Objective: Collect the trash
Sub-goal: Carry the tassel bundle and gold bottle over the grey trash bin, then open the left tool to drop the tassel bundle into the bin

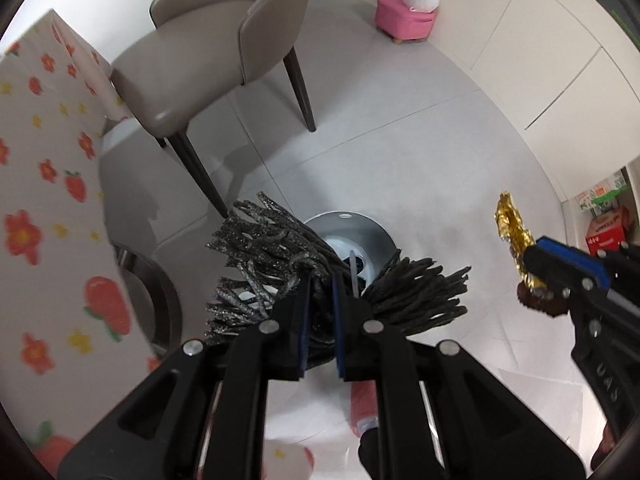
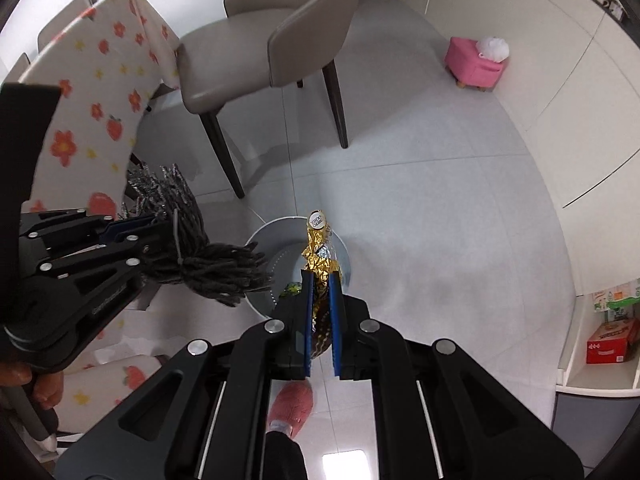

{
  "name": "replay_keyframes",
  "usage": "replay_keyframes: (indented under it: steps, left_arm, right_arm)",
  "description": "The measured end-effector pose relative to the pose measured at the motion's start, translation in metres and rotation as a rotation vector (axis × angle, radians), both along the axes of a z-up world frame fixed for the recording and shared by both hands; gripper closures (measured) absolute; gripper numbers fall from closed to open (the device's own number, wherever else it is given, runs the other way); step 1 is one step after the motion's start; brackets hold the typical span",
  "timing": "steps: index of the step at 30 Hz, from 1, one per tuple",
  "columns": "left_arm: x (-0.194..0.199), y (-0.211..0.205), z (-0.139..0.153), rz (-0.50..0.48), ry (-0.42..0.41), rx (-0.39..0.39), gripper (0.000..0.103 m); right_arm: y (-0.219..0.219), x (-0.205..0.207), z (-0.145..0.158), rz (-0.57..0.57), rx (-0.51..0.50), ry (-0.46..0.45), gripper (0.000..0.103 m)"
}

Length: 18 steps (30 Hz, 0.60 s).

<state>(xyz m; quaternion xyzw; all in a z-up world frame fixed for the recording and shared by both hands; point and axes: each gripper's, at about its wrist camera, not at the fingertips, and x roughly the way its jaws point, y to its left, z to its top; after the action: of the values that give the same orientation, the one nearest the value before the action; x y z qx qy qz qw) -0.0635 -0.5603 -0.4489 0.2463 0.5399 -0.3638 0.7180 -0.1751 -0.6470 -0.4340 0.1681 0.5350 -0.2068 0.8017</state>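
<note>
My left gripper (image 1: 320, 280) is shut on a dark grey tassel bundle (image 1: 264, 256) and holds it above a round grey trash bin (image 1: 360, 228) on the floor. The bundle also shows in the right wrist view (image 2: 208, 264), left of the bin (image 2: 268, 248). My right gripper (image 2: 322, 284) is shut on a crumpled gold foil wrapper (image 2: 320, 248) and holds it over the bin's opening. The wrapper also shows in the left wrist view (image 1: 514, 236), to the right of the bin. A small green piece (image 2: 291, 289) lies inside the bin.
A beige chair (image 2: 260, 40) stands behind the bin. A table with a flowered cloth (image 1: 44, 168) is at the left. A pink stool (image 2: 474, 64) stands by the white cabinets at the back right. A pink slipper (image 2: 290, 404) is on the floor below my right gripper.
</note>
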Motion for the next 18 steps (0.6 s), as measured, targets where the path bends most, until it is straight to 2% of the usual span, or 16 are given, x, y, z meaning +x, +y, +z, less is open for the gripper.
replay_keyframes:
  steps: [6,9,12,18]
  left_arm:
    - [0.006,-0.020,-0.054,-0.023,0.030,0.037,0.087]
    - [0.004,-0.025,-0.072,-0.040,0.027,0.062,0.059]
    - [0.005,-0.023,-0.076,-0.039,0.022,0.057,0.049]
    - [0.012,-0.016,-0.075,-0.007,0.008,0.062,0.048]
  right_arm:
    - [-0.015,0.009,-0.041,0.001,0.026,0.010,0.097]
    - [-0.018,0.012,-0.053,0.006,0.034,0.020,0.097]
    - [-0.018,0.014,-0.062,0.019,0.034,0.031,0.096]
    - [-0.015,0.021,-0.075,0.037,0.054,0.032,0.096]
